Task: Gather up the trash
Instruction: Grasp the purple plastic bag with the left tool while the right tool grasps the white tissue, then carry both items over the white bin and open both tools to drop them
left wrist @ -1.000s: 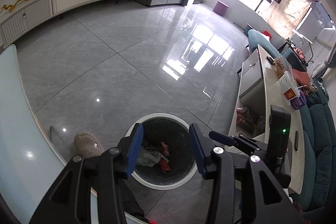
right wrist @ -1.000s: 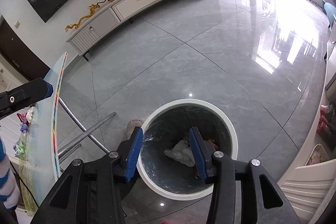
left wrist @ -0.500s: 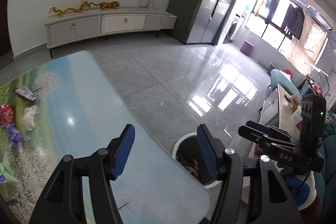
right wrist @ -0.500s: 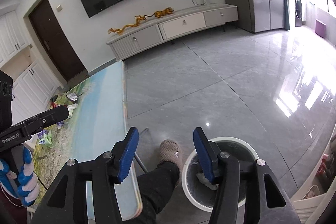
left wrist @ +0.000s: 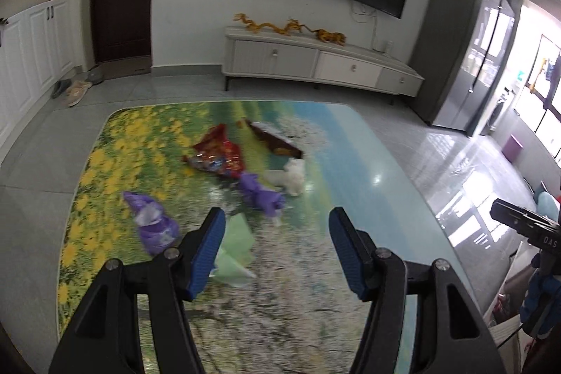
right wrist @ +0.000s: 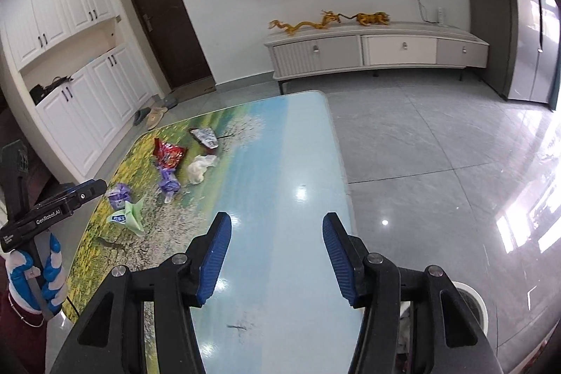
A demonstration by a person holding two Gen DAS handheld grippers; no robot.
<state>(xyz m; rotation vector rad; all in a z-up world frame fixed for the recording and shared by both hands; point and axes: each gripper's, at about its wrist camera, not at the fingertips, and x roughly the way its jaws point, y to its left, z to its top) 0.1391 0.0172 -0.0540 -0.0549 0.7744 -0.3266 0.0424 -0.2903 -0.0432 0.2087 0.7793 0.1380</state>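
Blue-padded and empty, the left tool (left wrist: 273,244) hangs over the printed table (left wrist: 368,170) with its jaws spread wide, aimed at the litter strewn across the frame's centre. Nearest, low and left of centre, a pale green wrapper (left wrist: 235,251) lies just beside the left pad; a purple wrapper (left wrist: 154,223) sits to its left, a second purple wrapper (left wrist: 261,193) above it, touching or just beside a wad of white tissue (left wrist: 292,176). Farther back lie a red snack bag (left wrist: 219,155) and a dark foil packet (left wrist: 277,141).

From the right wrist view, the right tool (right wrist: 277,247) also stands spread and holds nothing, poised over the bare blue stretch of the table, well apart from the trash at that frame's left. The white-rimmed trash bin (right wrist: 473,300) shows at lower right on the floor, beside the table's edge, likely placed there for short drops. The green wrapper looks the readiest pick; being thin and flat, it may slide rather than lift.
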